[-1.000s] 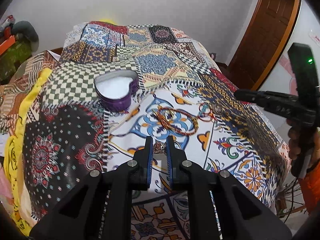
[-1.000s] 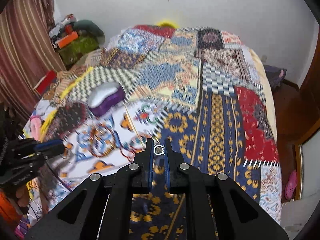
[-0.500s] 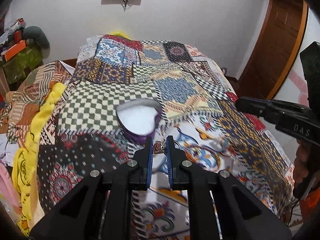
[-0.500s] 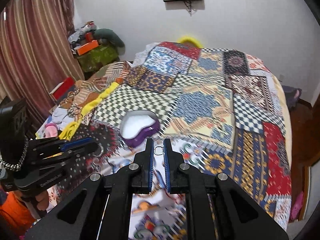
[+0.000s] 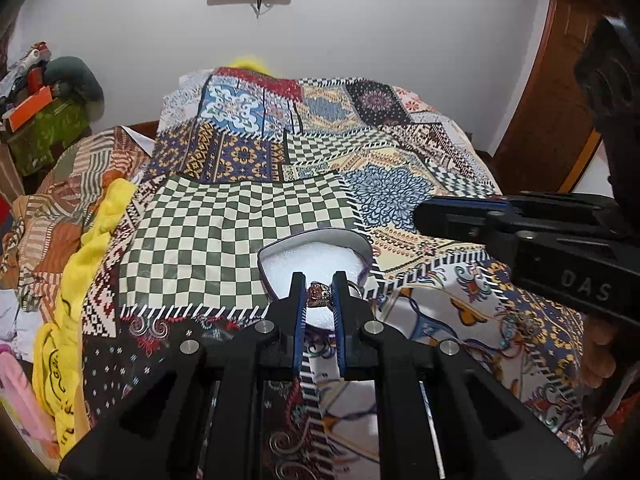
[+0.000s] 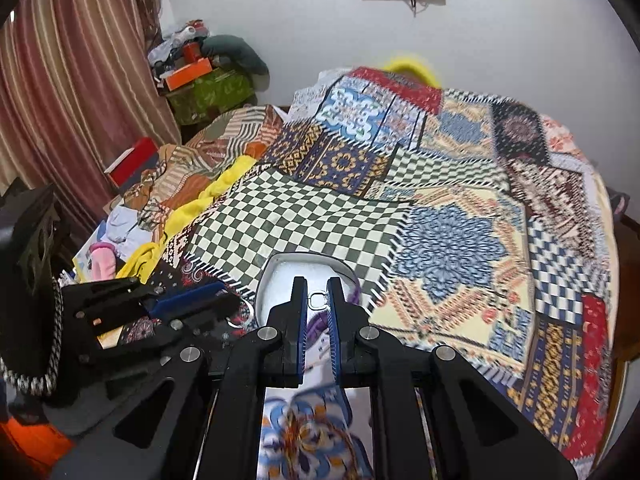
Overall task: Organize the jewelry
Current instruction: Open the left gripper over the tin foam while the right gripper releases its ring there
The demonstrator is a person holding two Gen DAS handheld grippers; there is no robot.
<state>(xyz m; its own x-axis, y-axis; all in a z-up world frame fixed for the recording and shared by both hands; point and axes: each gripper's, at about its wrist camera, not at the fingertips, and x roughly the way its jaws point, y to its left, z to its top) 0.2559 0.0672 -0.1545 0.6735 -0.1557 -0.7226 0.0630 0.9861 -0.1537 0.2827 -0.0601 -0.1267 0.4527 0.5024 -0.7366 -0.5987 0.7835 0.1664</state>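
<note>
Now red-stone ring point(image 5: 319, 295) clamped between left gripper point(image 5: 319, 294) fingers point(image 5: 298, 292), over heart box point(image 5: 280, 250)

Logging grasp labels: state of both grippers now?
Left gripper: shut on the reddish ornate-top ring, over the purple heart-shaped box.
Right gripper: shut on the small silver wire ring, over the same box.
</note>
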